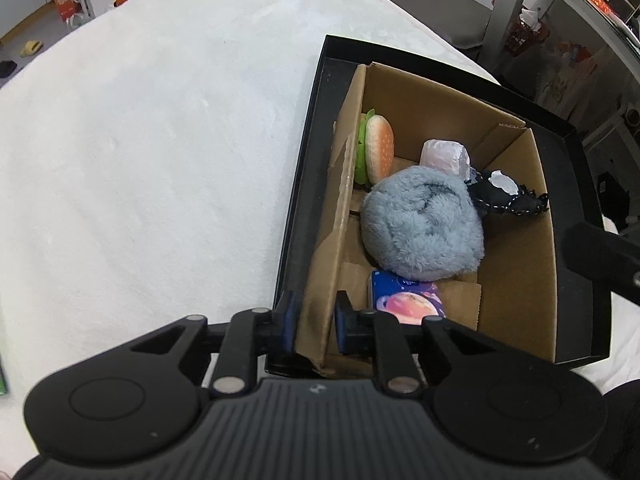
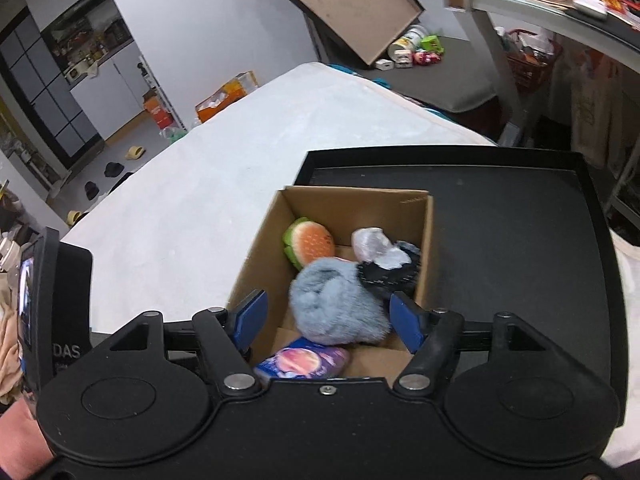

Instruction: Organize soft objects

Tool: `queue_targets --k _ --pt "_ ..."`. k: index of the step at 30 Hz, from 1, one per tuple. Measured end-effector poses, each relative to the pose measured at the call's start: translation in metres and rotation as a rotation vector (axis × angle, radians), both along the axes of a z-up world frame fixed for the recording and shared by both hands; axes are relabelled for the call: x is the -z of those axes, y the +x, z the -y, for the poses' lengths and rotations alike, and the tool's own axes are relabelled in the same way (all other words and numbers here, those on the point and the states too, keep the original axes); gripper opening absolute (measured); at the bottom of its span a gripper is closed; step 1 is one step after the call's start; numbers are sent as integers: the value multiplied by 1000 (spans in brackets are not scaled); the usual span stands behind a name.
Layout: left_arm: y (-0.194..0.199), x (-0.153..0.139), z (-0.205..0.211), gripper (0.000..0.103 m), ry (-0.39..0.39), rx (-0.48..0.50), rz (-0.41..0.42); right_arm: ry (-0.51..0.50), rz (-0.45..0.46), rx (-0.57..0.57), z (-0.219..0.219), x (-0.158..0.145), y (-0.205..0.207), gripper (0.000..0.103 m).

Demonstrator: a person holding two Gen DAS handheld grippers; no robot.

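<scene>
Left tool (image 1: 316,320) clamped on cardboard box (image 1: 516,248) wall; right tool (image 2: 326,320) apart above grey plush (image 2: 336,304), partly hiding tissue pack (image 2: 304,362).

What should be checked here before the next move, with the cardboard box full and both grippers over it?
1. Left gripper clamped on the cardboard box wall: ok.
2. Right gripper open and empty: ok.
3. Grey plush, burger toy and tissue pack inside the box: ok.
4. Box seated in the black tray: ok.
5. White cover free of stray soft objects: ok in view.
</scene>
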State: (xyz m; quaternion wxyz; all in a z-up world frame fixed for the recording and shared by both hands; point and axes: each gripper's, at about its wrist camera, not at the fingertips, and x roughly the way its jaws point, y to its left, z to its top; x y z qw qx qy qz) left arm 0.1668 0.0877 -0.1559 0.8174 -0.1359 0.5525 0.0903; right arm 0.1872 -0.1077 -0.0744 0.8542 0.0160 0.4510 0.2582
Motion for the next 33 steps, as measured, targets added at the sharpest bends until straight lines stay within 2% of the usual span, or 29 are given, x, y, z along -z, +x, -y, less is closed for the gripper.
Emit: queue_targets --k 2,5,10,12,17,21,27,33 --pt "0 -1 1 23 3 8 5 3 -2 10 7 -1 0 68" --pt "0 -4 3 31 20 13 10 6 -5 22 16 -1 -1 76" --pt "-3 -14 7 42 30 19 44 13 -5 46 30 -1 -4 76" --pt "-2 -16 6 50 15 18 47 20 -9 51 36 -1 -4 79" --pt "-3 -21 -1 52 -14 -32 28 33 0 64 46 -4 -7 86" --pt "-9 -35 8 59 4 -15 43 40 15 71 54 -9 -9 95" --pt "-17 -56 26 68 28 23 81 53 31 107 67 -21 -12 103" --pt "-27 -83 36 84 37 29 145 56 57 123 79 -34 -17 103"
